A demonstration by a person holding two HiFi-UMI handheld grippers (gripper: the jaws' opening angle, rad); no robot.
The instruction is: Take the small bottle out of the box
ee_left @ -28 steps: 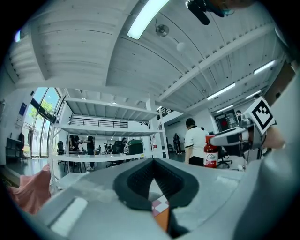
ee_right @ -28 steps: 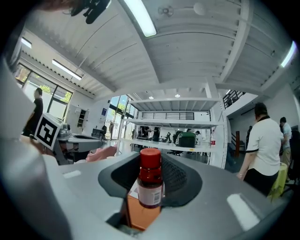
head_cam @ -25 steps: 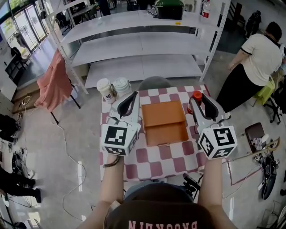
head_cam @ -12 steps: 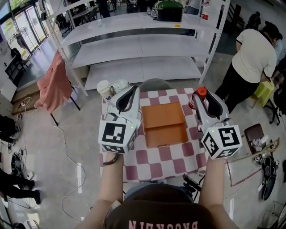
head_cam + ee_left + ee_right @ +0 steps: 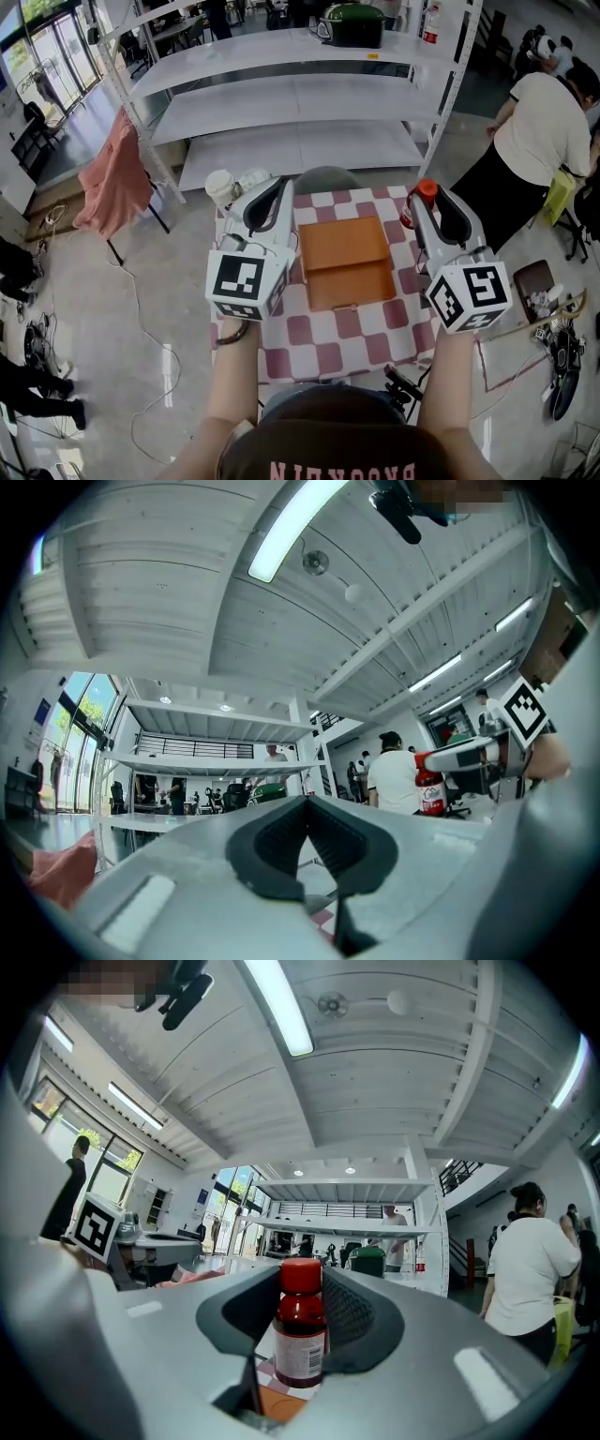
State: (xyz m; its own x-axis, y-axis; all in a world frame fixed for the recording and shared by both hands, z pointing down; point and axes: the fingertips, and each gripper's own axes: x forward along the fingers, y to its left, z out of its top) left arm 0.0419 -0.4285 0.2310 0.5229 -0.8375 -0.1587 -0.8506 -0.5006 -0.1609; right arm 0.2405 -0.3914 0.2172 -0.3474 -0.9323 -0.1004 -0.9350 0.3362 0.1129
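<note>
White tubs [image 5: 223,186] on desk [image 5: 328,339] far-left corner; white rack [image 5: 291,94] behind desk; pink cloth [image 5: 112,173] left of desk.

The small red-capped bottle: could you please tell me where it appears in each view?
Head view: bottle upper right, in the right hand-held gripper.
Left gripper view: right of centre.
Right gripper view: centre, between the jaws.
Shared landmark: the white rack.

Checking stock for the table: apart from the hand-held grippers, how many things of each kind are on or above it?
Orange box: 1
White containers: 2
Small bottle: 1
Total: 4
</note>
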